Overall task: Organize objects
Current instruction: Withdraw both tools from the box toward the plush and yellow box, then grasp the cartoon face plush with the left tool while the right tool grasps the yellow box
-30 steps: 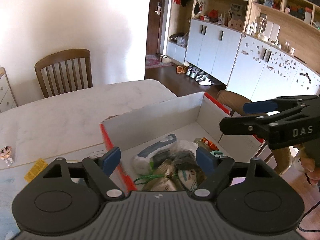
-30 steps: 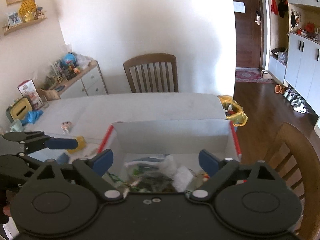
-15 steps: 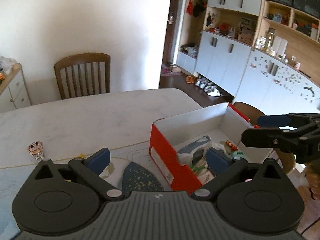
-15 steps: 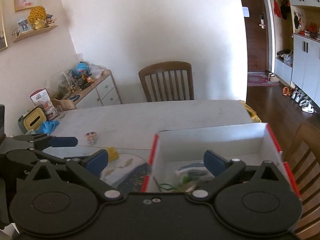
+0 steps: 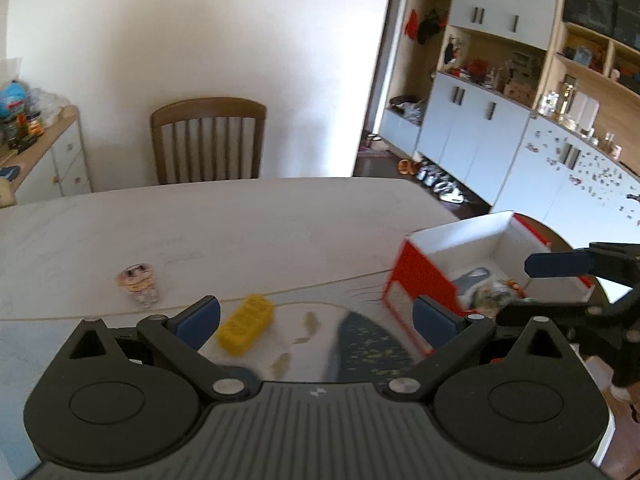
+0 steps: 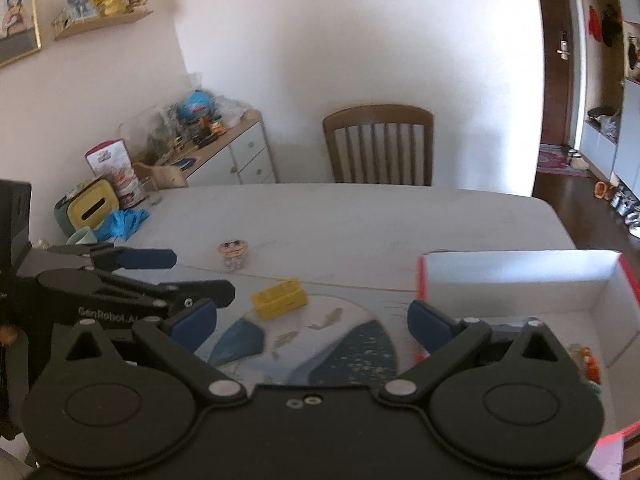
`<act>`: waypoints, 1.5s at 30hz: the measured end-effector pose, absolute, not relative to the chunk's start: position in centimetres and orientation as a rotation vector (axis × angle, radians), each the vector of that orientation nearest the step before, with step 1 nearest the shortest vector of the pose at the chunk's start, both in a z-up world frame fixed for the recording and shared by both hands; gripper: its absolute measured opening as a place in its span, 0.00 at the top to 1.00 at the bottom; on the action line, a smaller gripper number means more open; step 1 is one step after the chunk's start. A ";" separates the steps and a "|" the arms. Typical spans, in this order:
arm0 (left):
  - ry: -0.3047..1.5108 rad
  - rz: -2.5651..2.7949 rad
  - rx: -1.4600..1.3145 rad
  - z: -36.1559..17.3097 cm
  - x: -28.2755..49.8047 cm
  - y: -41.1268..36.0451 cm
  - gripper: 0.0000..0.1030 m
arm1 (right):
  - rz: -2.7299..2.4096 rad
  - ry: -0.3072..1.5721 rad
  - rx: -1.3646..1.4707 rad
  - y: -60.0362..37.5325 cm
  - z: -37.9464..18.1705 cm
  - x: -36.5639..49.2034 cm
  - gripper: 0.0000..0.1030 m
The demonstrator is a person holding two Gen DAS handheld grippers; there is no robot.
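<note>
A yellow toy brick [image 5: 246, 324] [image 6: 280, 299] lies on a blue-patterned mat [image 6: 320, 344] on the white table. A small clear cup with a cartoon face [image 5: 138, 284] [image 6: 233, 252] stands further back. The red-and-white cardboard box [image 5: 460, 264] [image 6: 520, 276] sits at the right with several small items and a bag [image 5: 488, 292] inside. My left gripper [image 5: 316, 316] [image 6: 184, 276] hovers open over the mat, the brick just inside its left finger. Beside it, my right gripper [image 6: 312, 322] [image 5: 540, 288] stands open and holds nothing, the box's near corner behind its right finger.
A wooden chair [image 6: 378, 144] stands at the table's far side. A sideboard [image 6: 224, 152] crowded with toys is at the left, with a yellow tissue box [image 6: 92, 206] and a blue cloth [image 6: 122, 222] on the table's left end. White cabinets [image 5: 480, 132] line the right wall.
Both grippers have swung left, from above the box to above the mat. The box has slid to the right of both views and the yellow brick has come in. Both jaws widened a little.
</note>
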State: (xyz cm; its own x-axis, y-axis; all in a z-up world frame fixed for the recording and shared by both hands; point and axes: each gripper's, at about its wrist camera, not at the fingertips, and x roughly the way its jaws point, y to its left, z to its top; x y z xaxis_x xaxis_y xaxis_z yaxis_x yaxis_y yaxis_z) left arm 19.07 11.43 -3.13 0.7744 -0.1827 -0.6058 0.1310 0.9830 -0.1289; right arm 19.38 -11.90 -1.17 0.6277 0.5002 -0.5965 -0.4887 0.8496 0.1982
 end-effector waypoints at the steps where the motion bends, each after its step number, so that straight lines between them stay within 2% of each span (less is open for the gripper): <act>1: 0.665 -0.164 -0.080 -3.3 19.2 12.1 0.00 | 0.571 0.693 0.013 -11.3 -1.3 19.5 0.02; 13: 0.696 -0.110 -0.089 -5.8 22.1 19.9 0.00 | 0.633 0.752 -0.030 -4.1 -3.7 22.5 0.02; 23: 0.767 -0.104 -0.153 -10.1 26.3 25.5 0.00 | 0.675 0.799 -0.105 0.1 -6.9 25.5 0.02; 45: 0.799 -0.070 0.006 -17.6 34.1 27.1 0.00 | 0.622 0.918 -0.238 4.7 -14.6 31.4 0.03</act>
